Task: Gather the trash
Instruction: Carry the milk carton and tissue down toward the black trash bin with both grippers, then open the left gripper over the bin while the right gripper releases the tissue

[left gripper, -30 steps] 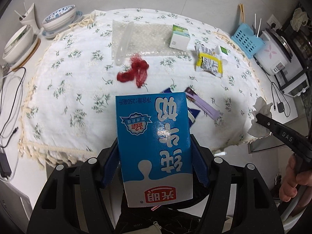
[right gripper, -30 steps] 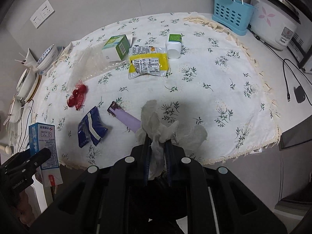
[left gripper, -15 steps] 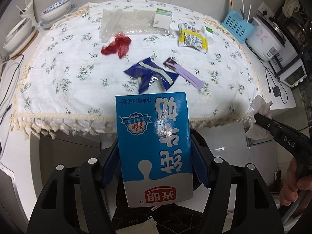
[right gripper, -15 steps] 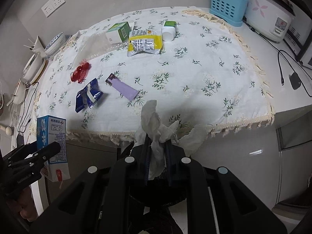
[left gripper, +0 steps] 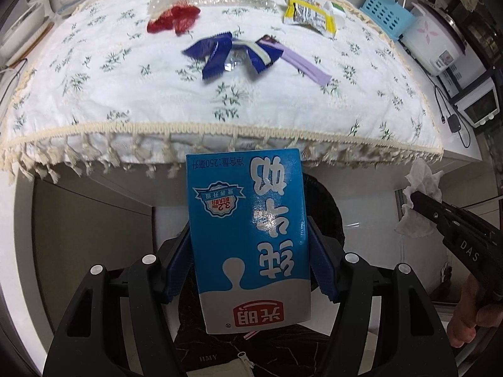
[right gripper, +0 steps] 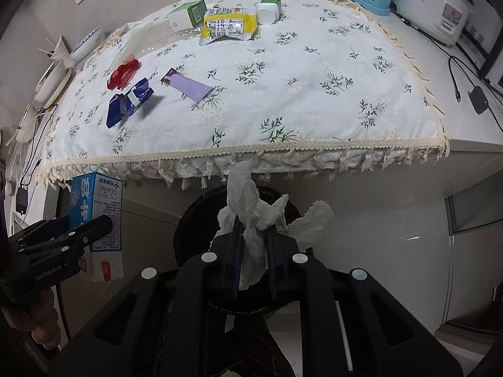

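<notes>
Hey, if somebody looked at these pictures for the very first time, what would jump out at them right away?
First, the blue milk carton, upside down and filling the left wrist view, clamped in the left gripper. Next, the crumpled white tissue pinched in the right gripper over a dark round bin below the table edge. Behind, wrappers lie scattered on the floral tablecloth, notably a blue wrapper and a yellow packet.

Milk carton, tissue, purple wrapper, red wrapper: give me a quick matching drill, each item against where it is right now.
Items:
1. milk carton
2. crumpled tissue
3. purple wrapper
4. red wrapper

Places:
A. on the tablecloth, beside the blue wrapper, on its far side
B. clamped in the right gripper
C. on the tablecloth, right of the blue wrapper
D. clamped in the left gripper

Pairs: 1-D, 2-B, 3-C, 4-A
</notes>
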Demonstrator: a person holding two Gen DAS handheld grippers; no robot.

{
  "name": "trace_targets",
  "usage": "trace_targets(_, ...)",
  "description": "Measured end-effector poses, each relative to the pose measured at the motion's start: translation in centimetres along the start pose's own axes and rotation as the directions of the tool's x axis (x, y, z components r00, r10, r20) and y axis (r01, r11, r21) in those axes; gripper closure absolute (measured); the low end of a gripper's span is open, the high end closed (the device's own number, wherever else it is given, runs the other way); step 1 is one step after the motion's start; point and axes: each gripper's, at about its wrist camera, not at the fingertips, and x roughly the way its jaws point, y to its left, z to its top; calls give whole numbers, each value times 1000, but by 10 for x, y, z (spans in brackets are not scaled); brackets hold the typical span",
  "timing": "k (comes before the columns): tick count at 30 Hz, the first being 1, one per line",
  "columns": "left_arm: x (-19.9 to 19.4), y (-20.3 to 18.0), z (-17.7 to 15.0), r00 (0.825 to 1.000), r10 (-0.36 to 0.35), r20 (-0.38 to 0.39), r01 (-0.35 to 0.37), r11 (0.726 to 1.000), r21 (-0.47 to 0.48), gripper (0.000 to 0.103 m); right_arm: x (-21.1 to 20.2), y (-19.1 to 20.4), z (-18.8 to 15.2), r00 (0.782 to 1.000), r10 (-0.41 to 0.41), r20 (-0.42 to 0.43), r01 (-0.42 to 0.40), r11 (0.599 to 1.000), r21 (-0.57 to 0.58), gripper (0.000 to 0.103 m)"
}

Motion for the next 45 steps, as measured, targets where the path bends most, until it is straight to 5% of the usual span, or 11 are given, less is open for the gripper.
trace_targets(15, 62, 0, -20, 998, 48, -35, -47, 999, 18, 39, 59, -7, -33, 997, 9, -77, -11, 1000, -19, 90)
trace_targets(37, 143, -35, -35, 987, 31, -157, -19, 997, 78, 38, 96, -39, -58, 988, -28, -154, 34, 999, 36, 90)
trace_targets(40, 142, -42, -34, 988, 23, -152, -9, 996, 92, 36, 98, -39, -57, 987, -30, -159, 37, 999, 39, 90)
trace_targets(45, 132, -39, -28, 993, 17, -114, -8, 997, 77, 17, 98, -41, -55, 987, -29, -155, 36, 999, 40, 89)
